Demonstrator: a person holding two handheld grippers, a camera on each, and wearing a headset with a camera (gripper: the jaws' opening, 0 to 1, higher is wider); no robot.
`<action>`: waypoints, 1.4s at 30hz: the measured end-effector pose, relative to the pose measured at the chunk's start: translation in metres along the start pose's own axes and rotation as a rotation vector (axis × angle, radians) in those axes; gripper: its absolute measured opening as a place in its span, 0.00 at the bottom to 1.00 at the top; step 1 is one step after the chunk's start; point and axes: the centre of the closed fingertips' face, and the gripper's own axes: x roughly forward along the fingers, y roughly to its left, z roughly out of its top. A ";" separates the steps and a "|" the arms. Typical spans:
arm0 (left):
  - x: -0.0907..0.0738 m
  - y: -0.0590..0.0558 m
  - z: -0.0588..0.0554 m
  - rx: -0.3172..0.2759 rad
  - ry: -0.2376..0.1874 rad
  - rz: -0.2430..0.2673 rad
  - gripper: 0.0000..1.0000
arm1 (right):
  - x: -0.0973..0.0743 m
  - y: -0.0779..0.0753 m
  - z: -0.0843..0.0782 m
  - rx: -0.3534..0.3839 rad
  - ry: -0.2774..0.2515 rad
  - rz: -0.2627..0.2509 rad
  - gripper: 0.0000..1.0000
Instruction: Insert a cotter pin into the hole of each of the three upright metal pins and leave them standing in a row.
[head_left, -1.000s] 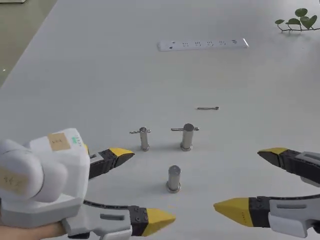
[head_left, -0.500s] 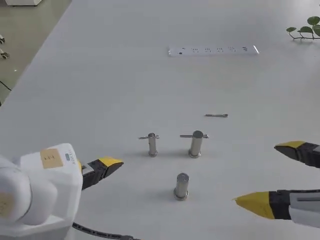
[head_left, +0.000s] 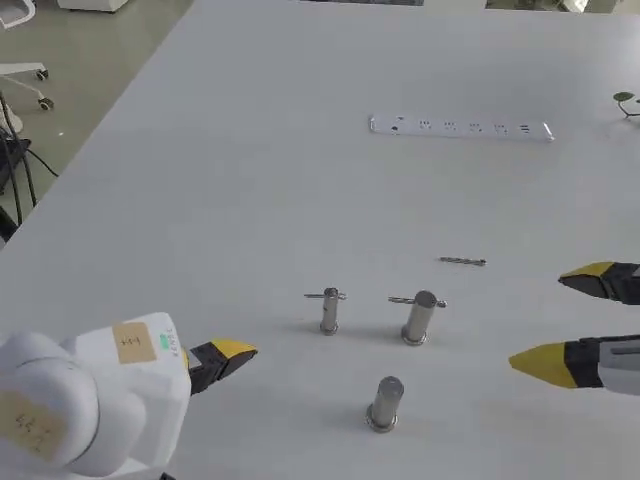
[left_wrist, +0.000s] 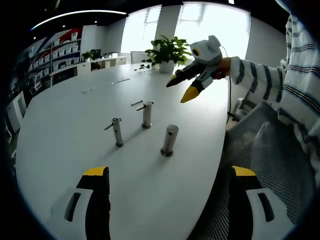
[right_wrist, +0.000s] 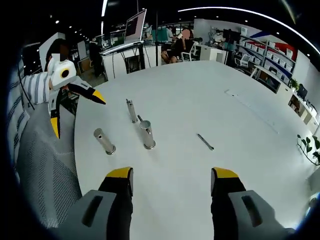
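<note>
Three upright metal pins stand on the white table. The left pin (head_left: 330, 312) and the right pin (head_left: 419, 318) each carry a cotter pin through the top. The front pin (head_left: 384, 403) has none. A loose cotter pin (head_left: 462, 261) lies flat beyond the right pin. My left gripper (left_wrist: 169, 172) is open and empty, well short of the pins; one of its yellow fingertips (head_left: 232, 352) shows left of the front pin. My right gripper (head_left: 570, 320) hovers open and empty to the right of the pins, with the loose cotter pin (right_wrist: 205, 142) ahead of it.
A white power strip (head_left: 460, 128) lies far back on the table (head_left: 250, 180). A potted plant (left_wrist: 170, 50) stands at the far end. The table's left edge drops to the floor, where an office chair (head_left: 20, 75) stands. A person's striped sleeve (left_wrist: 295, 65) and a mesh chair (left_wrist: 270, 165) are near the front edge.
The head camera has shifted, sliding the scene right and down. My left gripper has drawn back from the pins, its lower fingertip leaving the picture. The pins and loose cotter pin stay put.
</note>
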 end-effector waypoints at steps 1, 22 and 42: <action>0.000 0.000 -0.001 -0.005 0.000 -0.002 0.99 | 0.002 -0.001 0.001 -0.015 0.008 0.001 0.57; -0.001 0.006 -0.013 -0.043 0.005 0.014 0.99 | 0.053 -0.046 0.013 -0.278 0.177 0.056 0.43; -0.008 0.007 -0.019 -0.093 -0.005 0.038 0.95 | 0.093 -0.076 -0.002 -0.335 0.308 0.084 0.17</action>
